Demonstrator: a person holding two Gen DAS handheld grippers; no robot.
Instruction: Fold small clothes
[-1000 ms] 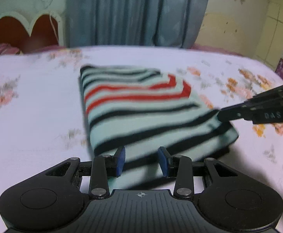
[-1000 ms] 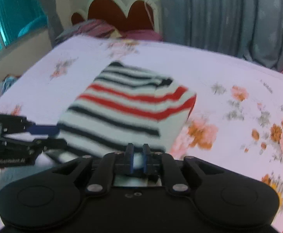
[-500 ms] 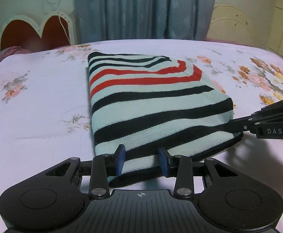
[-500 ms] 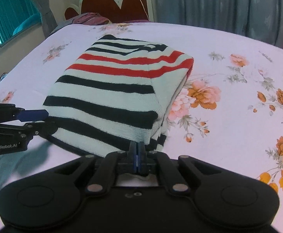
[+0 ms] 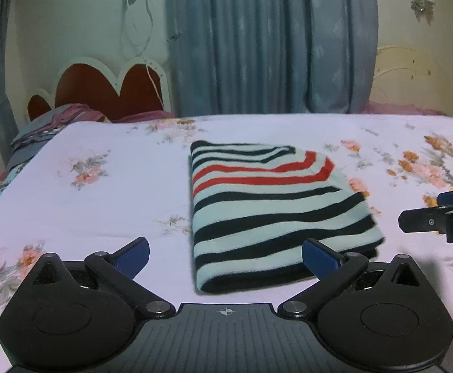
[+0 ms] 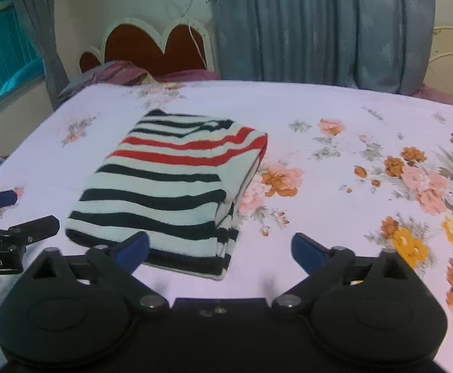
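Striped top [image 5: 276, 208] lies folded flat on the floral bedsheet [image 5: 102, 205]. Left gripper [image 5: 225, 253] and right gripper [image 6: 220, 248] jaws just opened wide, both empty, nothing between them.

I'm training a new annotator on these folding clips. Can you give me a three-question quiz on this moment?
1. True or false: the left gripper is clamped on the folded white knitted garment with black and red stripes.
2. Which stripes lie nearest the heart-shaped red headboard: A) black, B) red, C) green?
3. Fill in: the garment lies on a ___-printed white bedsheet.

Key: 1. False; both it and the right gripper have just been opening and hold nothing. 2. A. 3. Flower.
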